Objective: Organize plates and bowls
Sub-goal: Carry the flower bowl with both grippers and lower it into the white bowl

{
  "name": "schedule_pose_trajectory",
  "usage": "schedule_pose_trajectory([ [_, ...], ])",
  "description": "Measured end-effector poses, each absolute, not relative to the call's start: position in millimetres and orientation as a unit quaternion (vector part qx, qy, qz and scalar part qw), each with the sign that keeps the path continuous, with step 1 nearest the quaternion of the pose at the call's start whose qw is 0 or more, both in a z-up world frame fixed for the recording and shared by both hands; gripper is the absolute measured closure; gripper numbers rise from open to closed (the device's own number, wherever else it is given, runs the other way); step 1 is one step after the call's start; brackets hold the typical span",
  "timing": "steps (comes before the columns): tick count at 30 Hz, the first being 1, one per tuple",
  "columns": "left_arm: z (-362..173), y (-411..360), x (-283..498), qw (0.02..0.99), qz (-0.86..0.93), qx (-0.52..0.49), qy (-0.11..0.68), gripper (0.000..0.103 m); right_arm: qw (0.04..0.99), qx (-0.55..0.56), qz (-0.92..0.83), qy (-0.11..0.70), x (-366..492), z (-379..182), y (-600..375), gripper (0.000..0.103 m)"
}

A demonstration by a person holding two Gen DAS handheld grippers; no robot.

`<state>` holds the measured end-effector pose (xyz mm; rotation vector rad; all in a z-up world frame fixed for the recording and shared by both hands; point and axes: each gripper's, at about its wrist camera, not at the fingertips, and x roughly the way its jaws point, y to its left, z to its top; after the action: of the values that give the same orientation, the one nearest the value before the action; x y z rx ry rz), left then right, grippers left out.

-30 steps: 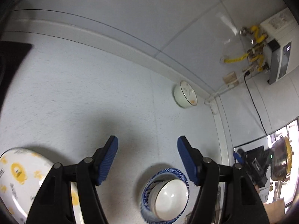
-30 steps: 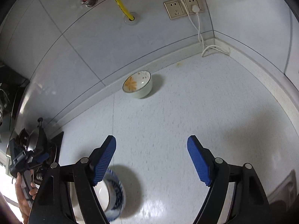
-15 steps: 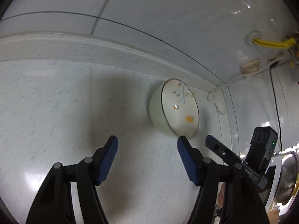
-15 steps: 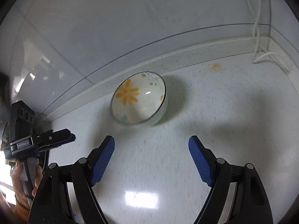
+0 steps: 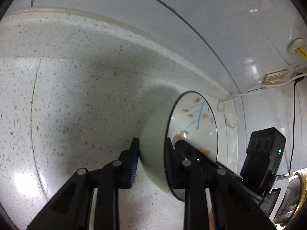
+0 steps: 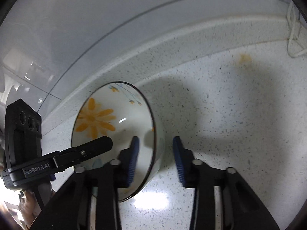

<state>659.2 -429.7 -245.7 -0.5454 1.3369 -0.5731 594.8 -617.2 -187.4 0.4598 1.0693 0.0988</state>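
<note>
A white bowl (image 5: 191, 118) with orange flowers (image 6: 96, 118) stands on the speckled counter (image 5: 76, 105) near the back wall. My left gripper (image 5: 151, 143) straddles its left wall, one blue pad outside and one inside. The jaws are closing and the pads look pressed on the wall. My right gripper (image 6: 155, 143) straddles the opposite wall, and its jaws are closing too. Its outer pad (image 6: 177, 153) still stands a little off the bowl. A finger (image 5: 201, 159) of the right gripper shows in the left view, and a finger (image 6: 92, 147) of the left gripper in the right view.
The tiled back wall rises just behind the bowl. A white cord (image 5: 228, 105) lies in the counter's corner below a wall socket (image 5: 272, 78). A metal pot (image 5: 293, 197) sits at the far right. A yellowish stain (image 6: 244, 58) marks the counter.
Both grippers have moved forward and down to the flowered bowl, and their jaws have narrowed around its opposite walls. The blue-rimmed bowl and yellow plate have left the views.
</note>
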Motion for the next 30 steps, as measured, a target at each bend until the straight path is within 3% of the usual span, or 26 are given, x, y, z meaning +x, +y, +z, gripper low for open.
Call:
schedule_pose_trajectory([
  [5, -245, -415, 647, 0.7, -0.26, -0.263, 0.61, 0.08, 0.83, 0.216, 0.054, 0.511, 588, -187, -610, 0.082],
  [11, -202, -389, 597, 0.697, -0.264, -0.269, 0.61, 0.08, 0.83, 0.212, 0.066, 0.512, 545, -163, -590, 0.082],
  [24, -42, -306, 402, 0.737, -0.298, -0.263, 0.546, 0.08, 0.868, 0.173, 0.094, 0.456, 350, -39, -507, 0.082],
  [30, -22, -274, 321, 0.748, -0.292, -0.267, 0.533, 0.08, 0.874, 0.151, 0.123, 0.446, 258, -16, -460, 0.081],
])
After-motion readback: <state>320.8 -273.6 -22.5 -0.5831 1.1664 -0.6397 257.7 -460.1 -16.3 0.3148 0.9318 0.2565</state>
